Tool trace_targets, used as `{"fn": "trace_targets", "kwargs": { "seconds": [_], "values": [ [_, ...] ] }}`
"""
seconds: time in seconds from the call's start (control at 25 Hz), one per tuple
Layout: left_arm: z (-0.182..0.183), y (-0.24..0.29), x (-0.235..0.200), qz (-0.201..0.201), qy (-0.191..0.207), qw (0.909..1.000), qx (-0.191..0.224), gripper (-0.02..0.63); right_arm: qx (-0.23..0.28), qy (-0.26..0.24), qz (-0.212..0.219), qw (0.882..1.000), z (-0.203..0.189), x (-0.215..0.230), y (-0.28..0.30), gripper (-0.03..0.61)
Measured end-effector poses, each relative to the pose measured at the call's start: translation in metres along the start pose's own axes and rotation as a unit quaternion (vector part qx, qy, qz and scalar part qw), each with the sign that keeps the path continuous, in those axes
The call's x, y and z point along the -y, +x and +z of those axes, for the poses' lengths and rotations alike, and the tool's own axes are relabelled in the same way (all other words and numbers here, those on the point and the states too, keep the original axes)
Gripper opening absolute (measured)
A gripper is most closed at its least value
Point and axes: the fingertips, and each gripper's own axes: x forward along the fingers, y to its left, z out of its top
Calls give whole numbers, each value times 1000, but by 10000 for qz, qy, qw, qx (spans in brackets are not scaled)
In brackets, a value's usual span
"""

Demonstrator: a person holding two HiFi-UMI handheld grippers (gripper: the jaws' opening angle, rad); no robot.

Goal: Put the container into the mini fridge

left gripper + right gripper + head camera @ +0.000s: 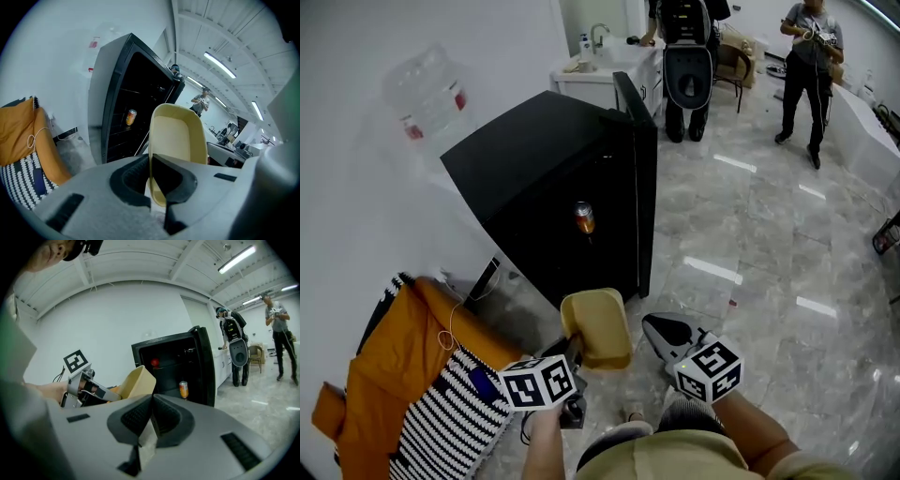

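The left gripper point(151, 161) has its two jaws clamped on the thin wall of a pale yellow plastic container point(178, 136), a shallow tub with rounded corners. The wall sits between the pads, and the hollow side of the tub is turned toward this gripper's camera.

In the head view the container is held in the air, low and just before the open front of the fridge, and no part of it is inside.

The right gripper point(151, 411) has its jaws pressed together with nothing between them. In the head view it hangs just beside the right edge of the container and does not grip it.

Behind the container stands a black box-shaped mini fridge point(534, 159). Its black door point(645, 178) is swung open on the right side. Inside the dark interior, an orange drink can point(584, 217) stands on a shelf.

To the left of the fridge, near the white wall, lie an orange garment point(389, 361) and a black-and-white striped cloth point(450, 427), which touch each other. The floor of glossy grey marble tiles point(769, 253) spreads to the right.

Far behind the fridge there is a white counter with a metal tap point(602, 58), and two persons point(811, 66) stand on the floor there.
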Motion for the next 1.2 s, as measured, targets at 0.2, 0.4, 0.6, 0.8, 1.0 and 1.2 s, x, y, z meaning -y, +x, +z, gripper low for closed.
{"fn": "trace_targets", "kwargs": {
  "seconds": [0.2,0.4,0.6,0.8,1.0,1.2],
  "values": [
    [17,23,5,263,-206,9993,143,28,-106,-225,355,9991,13,25,17,31],
    [37,49,18,440,-428,9976,307,28,-180,-361,557,9976,28,60,27,31],
    [54,71,23,573,-601,9957,406,28,-241,-497,816,9951,36,83,42,31],
    [71,88,26,674,-758,9935,512,28,-287,-642,1080,9917,43,97,58,31],
    [88,101,21,878,-882,9899,676,28,-300,-739,1265,9888,50,111,73,31],
    [99,111,12,1073,-1141,9840,845,28,-371,-872,1425,9853,54,122,87,31]
  ]
}}
